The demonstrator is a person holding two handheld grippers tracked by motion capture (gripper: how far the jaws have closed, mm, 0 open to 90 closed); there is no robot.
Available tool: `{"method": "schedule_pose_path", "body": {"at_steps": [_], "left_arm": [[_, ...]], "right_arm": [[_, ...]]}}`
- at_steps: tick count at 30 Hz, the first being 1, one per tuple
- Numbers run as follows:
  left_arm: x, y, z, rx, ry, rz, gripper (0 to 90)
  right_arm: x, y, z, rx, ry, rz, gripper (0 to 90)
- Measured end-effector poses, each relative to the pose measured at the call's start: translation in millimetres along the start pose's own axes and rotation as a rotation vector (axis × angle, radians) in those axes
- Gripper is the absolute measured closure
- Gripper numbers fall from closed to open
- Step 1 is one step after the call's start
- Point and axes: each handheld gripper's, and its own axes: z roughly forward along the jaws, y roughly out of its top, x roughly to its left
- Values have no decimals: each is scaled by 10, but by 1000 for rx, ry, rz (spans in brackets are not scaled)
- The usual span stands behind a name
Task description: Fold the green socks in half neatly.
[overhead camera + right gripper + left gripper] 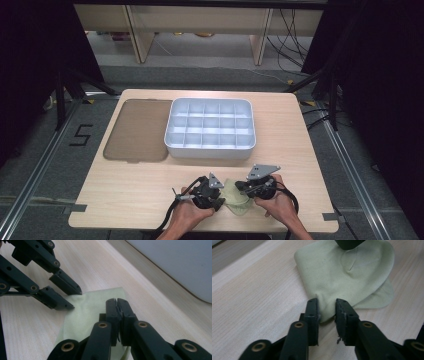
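The left gripper has its jaws spread around the pale green cloth's edge; the right gripper has its jaws pressed together on the cloth. The floor mark reads "5".

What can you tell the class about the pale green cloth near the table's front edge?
The cloth is pale green, soft, fine knit, folded into layers with rounded edges, lying flat on the wooden table. The left gripper straddles one corner, fingers apart around it. The right gripper has its fingers closed over it; whether it pinches fabric is hard to tell.
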Motion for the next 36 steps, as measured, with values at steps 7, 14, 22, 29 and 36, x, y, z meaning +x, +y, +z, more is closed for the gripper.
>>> {"method": "schedule_pose_path", "body": {"at_steps": [7,14,22,29,36], "left_arm": [[31,-40,-4,-30,-14,-24,823],[9,-34,-46,-38,3,19,837],[30,-31,-110,-48,19,13,841],[77,-40,-154,-56,27,11,842],[149,-72,-202,-75,45,-18,842]], "right_arm": [[-12,-1,-5,-6,-7,5,881],[-37,15,-41,-38,-4,27,881],[-63,37,140,23,-21,11,884],[-52,57,218,32,-22,4,886],[123,123,64,-32,34,-6,886]]}}
